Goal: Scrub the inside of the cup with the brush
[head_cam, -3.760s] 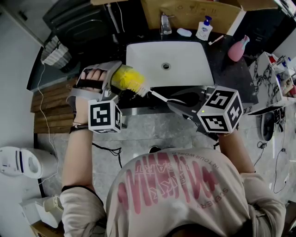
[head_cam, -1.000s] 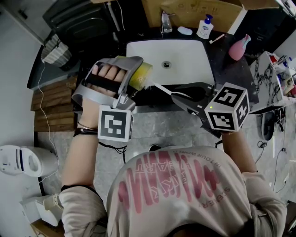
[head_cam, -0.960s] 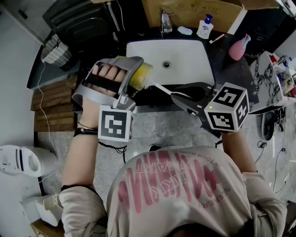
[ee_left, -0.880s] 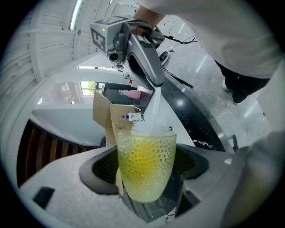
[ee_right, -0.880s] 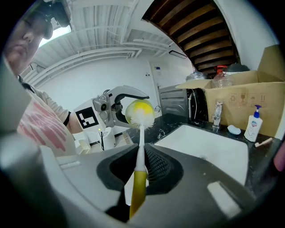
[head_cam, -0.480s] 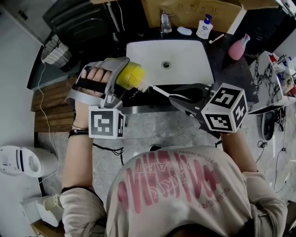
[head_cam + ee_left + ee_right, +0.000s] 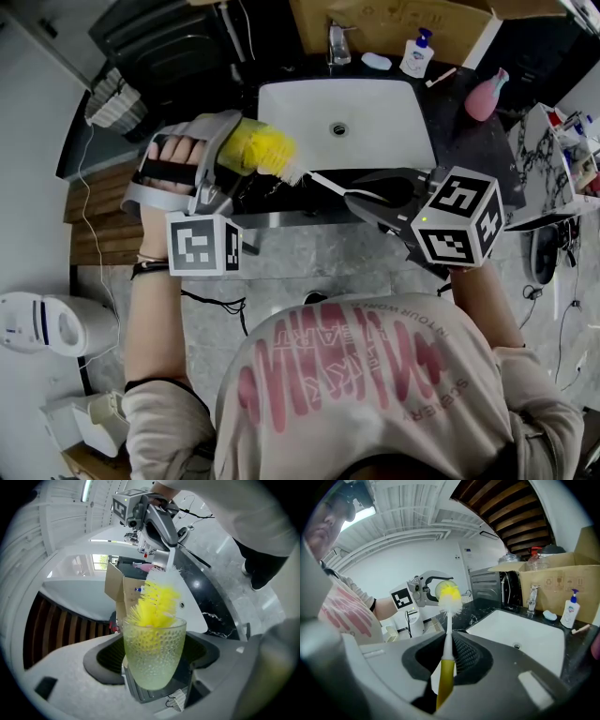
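A clear dimpled glass cup [image 7: 153,654] sits between the jaws of my left gripper [image 7: 154,660], which is shut on it; the cup [image 7: 236,148] lies sideways with its mouth toward the right. A bottle brush has a yellow and white bristle head [image 7: 157,603] partly inside the cup's mouth. Its white stem and yellow handle [image 7: 446,674] run back to my right gripper [image 7: 449,656], shut on the handle. In the head view the brush [image 7: 281,164] bridges the left gripper [image 7: 217,173] and the right gripper [image 7: 370,199] over the sink's front edge.
A white sink basin [image 7: 375,131] lies under the tools, set in a black counter [image 7: 478,155]. At the back stand a tap [image 7: 338,44], a soap pump bottle [image 7: 413,54], a pink bottle [image 7: 486,97] and a cardboard box [image 7: 553,581]. Wooden slats [image 7: 98,220] lie at the left.
The left gripper with the cup has shifted left and slightly up, and turned. The brush head now shows more outside the cup's mouth than one second ago. The right gripper has barely moved.
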